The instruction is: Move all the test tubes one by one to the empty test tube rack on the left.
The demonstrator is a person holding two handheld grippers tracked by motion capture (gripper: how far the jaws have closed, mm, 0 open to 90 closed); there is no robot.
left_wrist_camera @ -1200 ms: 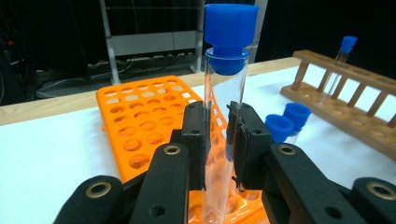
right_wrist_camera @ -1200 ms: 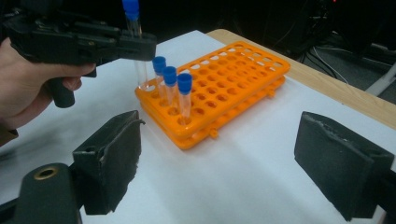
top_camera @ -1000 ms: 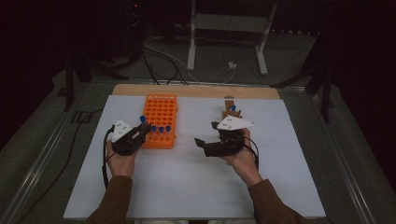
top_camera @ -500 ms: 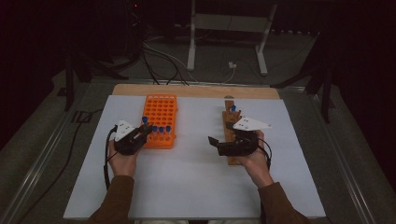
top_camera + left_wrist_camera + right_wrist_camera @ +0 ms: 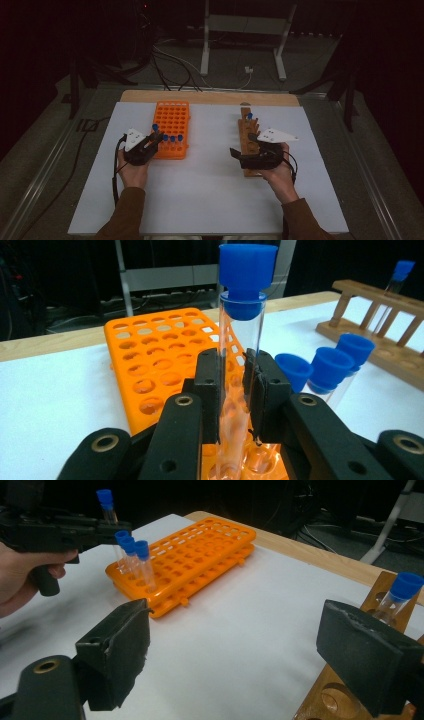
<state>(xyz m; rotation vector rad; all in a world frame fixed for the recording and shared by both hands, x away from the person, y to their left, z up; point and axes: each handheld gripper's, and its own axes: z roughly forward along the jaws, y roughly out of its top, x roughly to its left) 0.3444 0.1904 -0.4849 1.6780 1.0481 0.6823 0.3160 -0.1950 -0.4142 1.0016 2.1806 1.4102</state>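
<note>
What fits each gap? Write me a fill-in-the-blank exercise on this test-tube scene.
1. The left gripper is shut on a capped ____.
2. Three more blue-capped tubes stand in the ____ rack.
3. The right gripper has its jaws ____.
4. One tube stands in the ____ rack.

Missing words: test tube; orange; open; wooden

- Plastic rack sits left of centre on the mat.
- Wooden rack stands right of centre.
- Three tubes stand in the plastic rack's lower edge.
</note>
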